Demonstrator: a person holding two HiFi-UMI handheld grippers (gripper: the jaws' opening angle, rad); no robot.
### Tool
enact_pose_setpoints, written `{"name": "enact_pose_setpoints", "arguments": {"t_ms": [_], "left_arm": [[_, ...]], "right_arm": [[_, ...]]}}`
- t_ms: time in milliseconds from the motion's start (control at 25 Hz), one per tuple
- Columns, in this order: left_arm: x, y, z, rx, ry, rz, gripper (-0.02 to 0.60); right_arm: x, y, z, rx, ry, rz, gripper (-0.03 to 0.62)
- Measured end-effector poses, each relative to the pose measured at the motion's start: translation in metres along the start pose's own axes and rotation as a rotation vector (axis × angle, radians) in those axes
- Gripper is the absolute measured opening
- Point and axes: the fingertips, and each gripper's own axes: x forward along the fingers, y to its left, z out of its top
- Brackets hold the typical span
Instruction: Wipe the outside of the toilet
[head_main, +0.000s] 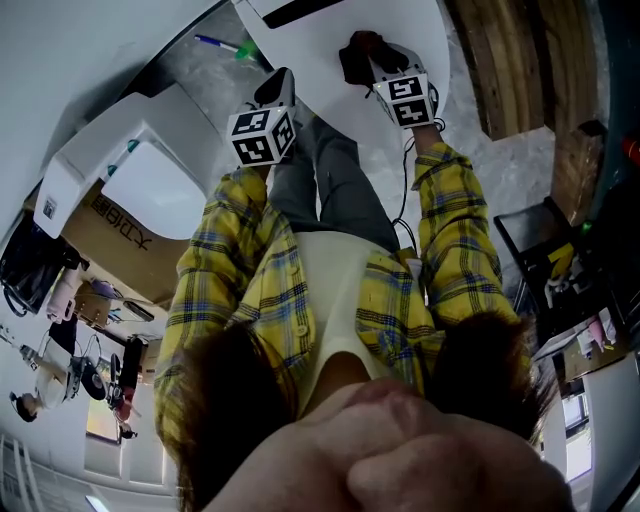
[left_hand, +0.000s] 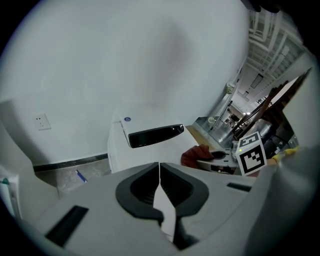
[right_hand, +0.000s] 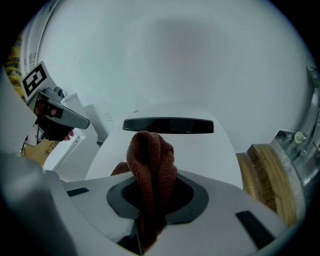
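So the right claw (right_hand: 156, 200) is clamped tight on a bunched-up reddish-brown cloth (right_hand: 150, 160) - it's sitting right over the white lid of the toilet (right_hand: 205, 150), with the dark strip at the back just beyond it. Can't tell if the cloth is actually touching the lid. The left claw (left_hand: 160, 192) is fully closed with nothing in it, hanging off to the toilet's side. There's a blue pen (left_hand: 80, 176) on the floor by the wall.

Grey floor (head_main: 205, 70) carries the toilet (head_main: 322, 42) and a blue pen (head_main: 218, 44).
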Motion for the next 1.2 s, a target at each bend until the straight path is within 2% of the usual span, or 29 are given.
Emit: {"name": "enact_pose_setpoints", "arguments": {"t_ms": [320, 920, 1040, 1200], "left_arm": [[0.009, -0.012, 0.006, 0.022, 0.008, -0.020, 0.012], [0.016, -0.022, 0.004, 0.044, 0.024, -0.043, 0.012], [0.013, -0.021, 0.004, 0.045, 0.019, -0.041, 0.013], [0.008, -0.020, 0.004, 0.042, 0.008, -0.036, 0.012]], "right_arm": [[-0.010, -0.064, -0.020, 0.032, 0.026, -0.118, 0.086], [-0.031, -0.130, -0.039, 0.075, 0.084, -0.296, 0.086], [-0.041, -0.132, -0.034, 0.087, 0.064, -0.308, 0.086], [-0.062, -0.117, -0.013, 0.102, -0.027, -0.278, 0.086]]}}
